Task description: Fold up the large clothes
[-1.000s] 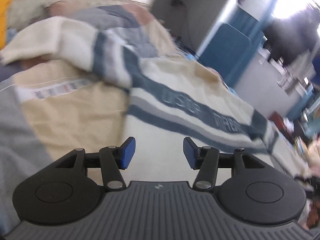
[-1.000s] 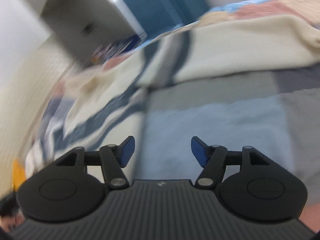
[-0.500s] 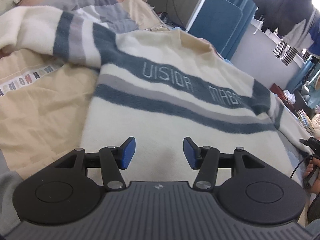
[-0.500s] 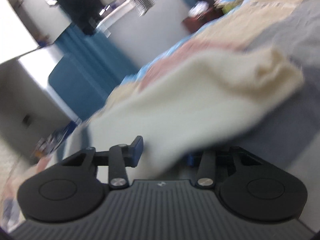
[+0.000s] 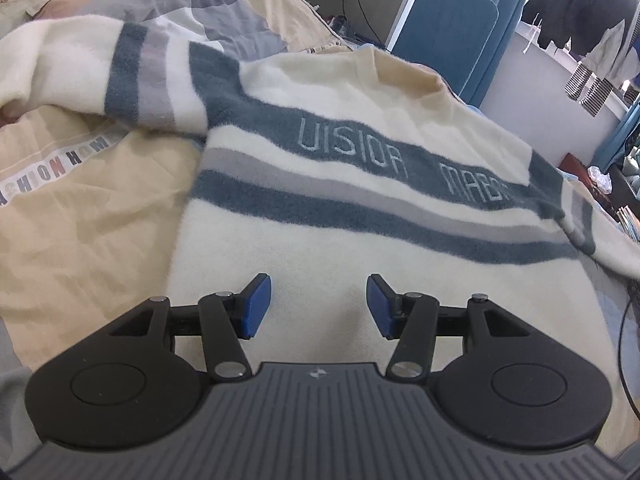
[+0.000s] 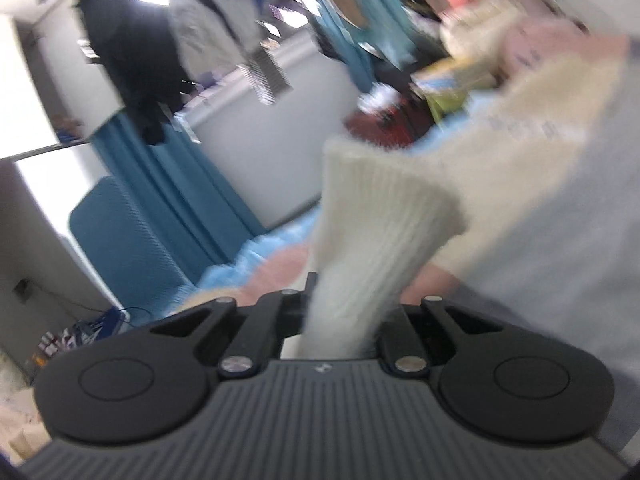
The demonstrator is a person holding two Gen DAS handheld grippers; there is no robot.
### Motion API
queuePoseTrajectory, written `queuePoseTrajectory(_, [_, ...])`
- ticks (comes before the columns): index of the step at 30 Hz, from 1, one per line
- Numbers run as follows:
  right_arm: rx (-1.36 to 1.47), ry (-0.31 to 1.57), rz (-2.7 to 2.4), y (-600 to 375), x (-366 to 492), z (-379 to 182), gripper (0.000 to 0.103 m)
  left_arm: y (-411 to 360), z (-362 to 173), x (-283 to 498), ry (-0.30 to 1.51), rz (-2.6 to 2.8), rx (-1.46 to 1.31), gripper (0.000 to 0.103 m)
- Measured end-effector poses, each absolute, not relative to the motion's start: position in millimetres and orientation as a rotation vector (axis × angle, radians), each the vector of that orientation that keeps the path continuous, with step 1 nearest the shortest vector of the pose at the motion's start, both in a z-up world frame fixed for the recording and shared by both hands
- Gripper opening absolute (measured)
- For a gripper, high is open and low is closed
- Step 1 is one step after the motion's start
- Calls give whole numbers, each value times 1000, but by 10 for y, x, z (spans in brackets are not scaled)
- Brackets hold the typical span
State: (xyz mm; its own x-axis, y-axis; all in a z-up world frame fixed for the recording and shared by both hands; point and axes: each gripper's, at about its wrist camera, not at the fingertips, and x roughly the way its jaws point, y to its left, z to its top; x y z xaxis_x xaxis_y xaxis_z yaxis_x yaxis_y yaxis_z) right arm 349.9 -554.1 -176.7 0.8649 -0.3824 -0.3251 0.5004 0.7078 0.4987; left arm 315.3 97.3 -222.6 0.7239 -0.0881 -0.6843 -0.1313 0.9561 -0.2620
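A cream fluffy knitted sweater with blue and grey stripes (image 5: 360, 184) is spread flat across the patchwork-quilted bed (image 5: 92, 216), its hem towards the near edge. The left gripper (image 5: 318, 304) is held wide apart over the hem, with nothing between its blue pads. The right gripper (image 6: 344, 312) is clamped on the sweater's ribbed cream cuff (image 6: 376, 216), which is lifted clear of the bed. Only a narrow pinch of knit seems to be held, so the cuff could be pulled free if swung fast. With the body left unpinned, the sweater could be dragged askew.
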Motion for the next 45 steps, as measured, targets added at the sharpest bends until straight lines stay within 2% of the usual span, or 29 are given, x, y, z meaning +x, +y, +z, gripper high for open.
queuePoseTrajectory(5, [566,107,-357,-5163,3485,-1077,10,1115,-2231,3084,742,69,-323,59])
queuePoseTrajectory(11, [411,18,-107,-4104,3471,-26,10,1290,-2096,2903,690,107,-365,59])
queuePoseTrajectory(15, [321,-10,44,-3306,3381,397,10,1430,-2019,2766,656,114,-412,59])
queuePoseTrajectory(18, [213,-7,148,-2628,3256,511,10,1511,-1957,2677,633,118,-442,59])
queuePoseTrajectory(23, [68,78,288,-1702,3067,255,11,1576,-1906,2562,609,87,-474,59])
queuePoseTrajectory(31, [-97,364,338,-453,2899,-861,11,1725,-1899,2608,600,111,-470,59])
queuePoseTrajectory(36, [-123,530,350,-123,2821,-1541,12,1849,-1994,2670,624,96,-510,59])
queuePoseTrajectory(40, [-75,587,366,40,2663,-1740,13,1904,-2056,2706,638,73,-551,59])
queuePoseTrajectory(45, [-45,648,375,-27,2589,-1668,15,1889,-2052,2712,640,58,-555,59])
